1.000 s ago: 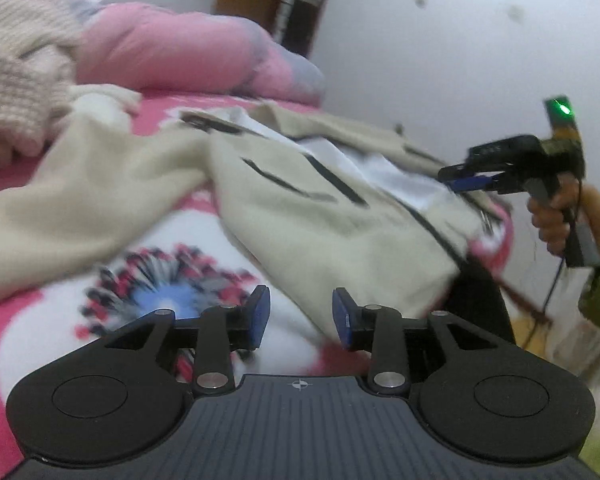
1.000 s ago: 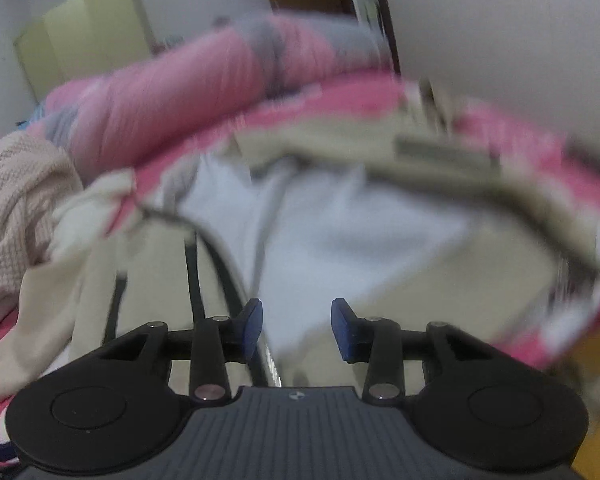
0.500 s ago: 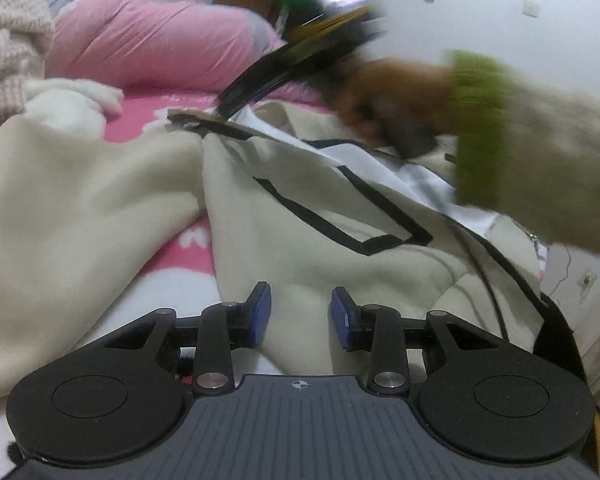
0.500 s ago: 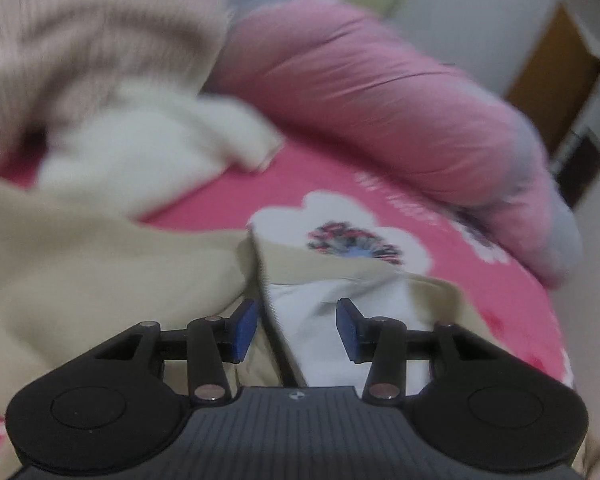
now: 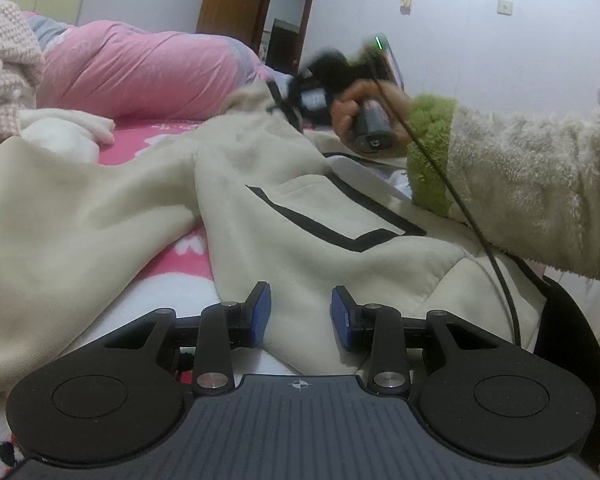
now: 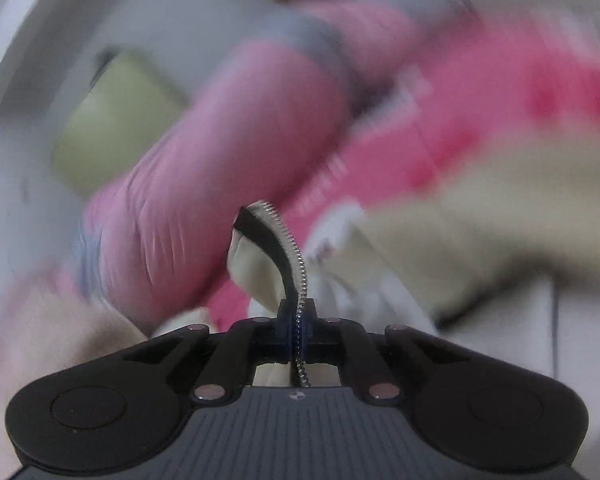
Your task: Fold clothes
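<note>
A cream jacket [image 5: 308,216] with black trim is seen spread across a bed [image 5: 148,148] covered in a pink floral sheet, its body lying in the near middle and a sleeve trailing off to the left. The right gripper [image 6: 296,332] is clamped on the jacket's zipper edge [image 6: 296,256], the metal teeth and black tape standing up between the closed pads, at the far end of the garment; in the left view that gripper is carried by a hand [image 5: 356,112] in a fleecy sleeve [image 5: 532,184]. The left gripper [image 5: 300,316] is held low over the near hem with its pads apart, cloth lying just beyond them and nothing pinched.

The step in hand is judged to be the drawing of the front panel over to close or straighten the jacket. It would be done best if the zipper edge were kept taut and carried low, so that the panel is laid flat rather than bunched, while the near hem is taken or pinned by the left gripper to stop the whole garment sliding on the soft sheet. A thin hold on tape alone may slip, and the right view is heavily blurred.

A rolled pink quilt [image 5: 140,76] is seen at the far side, a knitted beige garment [image 5: 4,72] at the far left, with white walls and a brown door [image 5: 232,4] beyond
</note>
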Tool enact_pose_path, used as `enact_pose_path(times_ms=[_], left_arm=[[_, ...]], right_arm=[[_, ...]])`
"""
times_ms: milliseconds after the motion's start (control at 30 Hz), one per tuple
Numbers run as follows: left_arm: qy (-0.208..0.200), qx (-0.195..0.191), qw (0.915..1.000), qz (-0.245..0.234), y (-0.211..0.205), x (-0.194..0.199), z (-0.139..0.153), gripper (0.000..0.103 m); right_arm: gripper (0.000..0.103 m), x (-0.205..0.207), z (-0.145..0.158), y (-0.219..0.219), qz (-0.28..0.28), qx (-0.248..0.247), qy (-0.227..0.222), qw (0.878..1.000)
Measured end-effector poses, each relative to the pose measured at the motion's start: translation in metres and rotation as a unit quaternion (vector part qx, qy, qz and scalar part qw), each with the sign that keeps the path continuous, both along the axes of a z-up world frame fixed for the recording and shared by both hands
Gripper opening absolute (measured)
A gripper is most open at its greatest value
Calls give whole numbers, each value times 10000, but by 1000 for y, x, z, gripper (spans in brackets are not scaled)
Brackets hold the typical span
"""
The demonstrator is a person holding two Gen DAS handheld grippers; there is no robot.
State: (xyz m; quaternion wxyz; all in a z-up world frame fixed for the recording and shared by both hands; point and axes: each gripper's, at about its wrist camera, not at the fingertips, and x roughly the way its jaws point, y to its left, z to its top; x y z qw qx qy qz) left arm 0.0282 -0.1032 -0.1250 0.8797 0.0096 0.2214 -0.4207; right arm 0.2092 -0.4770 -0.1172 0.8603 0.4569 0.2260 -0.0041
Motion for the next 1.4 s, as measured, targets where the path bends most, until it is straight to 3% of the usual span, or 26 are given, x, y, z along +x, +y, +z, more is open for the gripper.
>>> enact_pose_path(times_ms=[67,133,200,267,333,433,500,567,633,700,733,767,833,900,933,1000,1100,1133,1167,1200,1233,1300,1333,1400], left_arm=[[-18,3,10000,2,0,0,0,33],[-58,17,10000,10,0,-1,0,33],[-108,31,9999,17,0,-2,-1,33],[-141,40,9999,10,0,-4,-1,33],[-127,13,9999,-1,1,-4,0,33],[-124,-40,9999,-19,3,-3,-1,33],[-139,-72,9999,-32,3,-2,-2,33],[-136,-109,9998,-54,4,-1,-2,33],[-104,-170,9998,-75,6,0,-3,33],[-83,-225,9997,-83,6,2,-3,33],[-91,-237,9996,-86,6,2,-4,34],[-99,-249,9996,-88,6,1,-4,34],[-123,-264,9995,-94,6,1,-5,34],[-148,-275,9995,-101,6,0,-5,34],[-155,-282,9994,-105,6,0,-5,34],[-170,-293,9994,-114,6,-1,-6,34],[-186,-305,9993,-120,5,-1,-6,34],[-184,-312,9993,-122,5,-1,-6,34],[-184,-318,9992,-123,5,-1,-6,34],[-185,-323,9992,-123,5,-1,-6,34],[-187,-327,9992,-123,5,-1,-6,34],[-190,-336,9992,-123,6,-1,-7,34],[-191,-341,9992,-122,6,-1,-7,34],[-194,-350,9991,-122,6,-2,-7,34]], right_arm=[[3,-8,-18,-15,-36,847,-248,9961],[3,-13,-18,-17,392,1569,-1123,9804],[3,-14,-7,-11,637,1282,-1732,9744],[3,0,-14,-12,577,997,-1236,9856],[6,17,-36,-23,247,811,29,9964],[7,11,-55,-36,-179,966,805,9919],[10,-2,-38,-32,-252,673,653,9953],[18,-14,-6,-22,-414,-236,564,9973],[22,-22,29,-8,-657,-1314,492,9879],[24,-17,63,12,-624,-2430,271,9676],[32,-5,72,27,-321,-2921,227,9556],[48,6,82,41,-10,-3401,185,9402],[56,34,92,75,704,-4280,283,9006],[56,69,86,114,1389,-5096,654,8466],[55,86,78,130,1593,-5429,815,8205],[54,114,59,149,1923,-5819,1090,7826],[43,151,23,158,2168,-6290,1808,7244],[22,169,13,151,2180,-6352,2063,7116],[13,170,11,148,2119,-6374,2191,7077],[11,167,16,139,1932,-6236,2137,7267],[9,163,27,125,1740,-5862,2022,7650],[8,150,48,87,1337,-4604,1651,8619],[8,145,53,68,1172,-3956,1491,8986],[7,135,55,31,929,-2617,1195,9532]])
